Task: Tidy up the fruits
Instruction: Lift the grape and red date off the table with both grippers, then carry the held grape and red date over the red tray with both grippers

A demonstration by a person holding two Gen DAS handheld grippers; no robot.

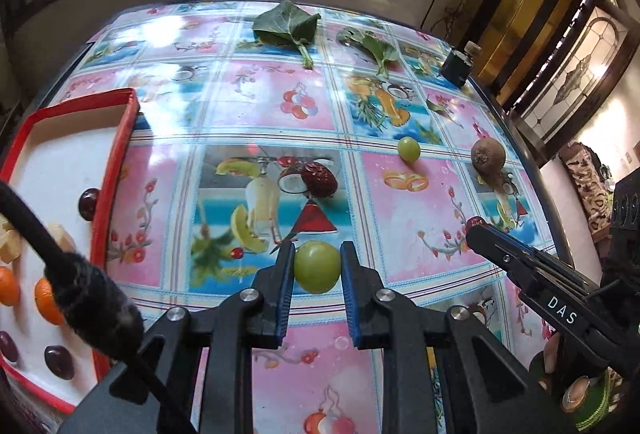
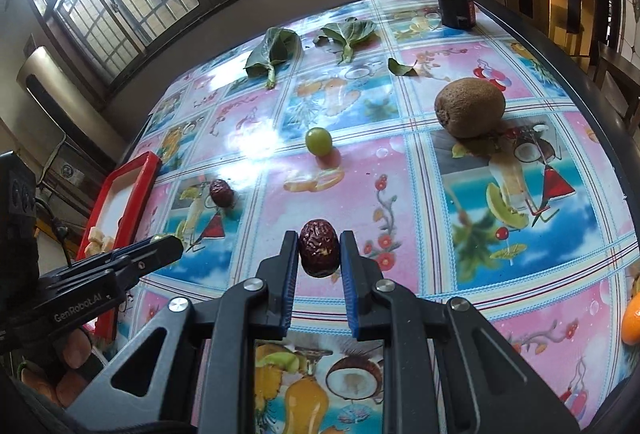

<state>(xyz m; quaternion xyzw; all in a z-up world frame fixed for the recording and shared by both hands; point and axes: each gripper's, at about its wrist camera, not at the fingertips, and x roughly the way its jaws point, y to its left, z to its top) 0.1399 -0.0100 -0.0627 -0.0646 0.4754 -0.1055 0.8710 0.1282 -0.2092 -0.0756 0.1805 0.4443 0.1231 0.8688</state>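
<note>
Home – barred windows [image 2: 132,5], fruit-print tablecloth [image 1: 400,213].

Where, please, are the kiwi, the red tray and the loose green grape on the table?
kiwi [image 2: 469,106], right wrist view, middle of its brown skin.
red tray [image 1: 116,169], left wrist view, right rim.
loose green grape [image 2: 318,141], right wrist view, centre.
</note>
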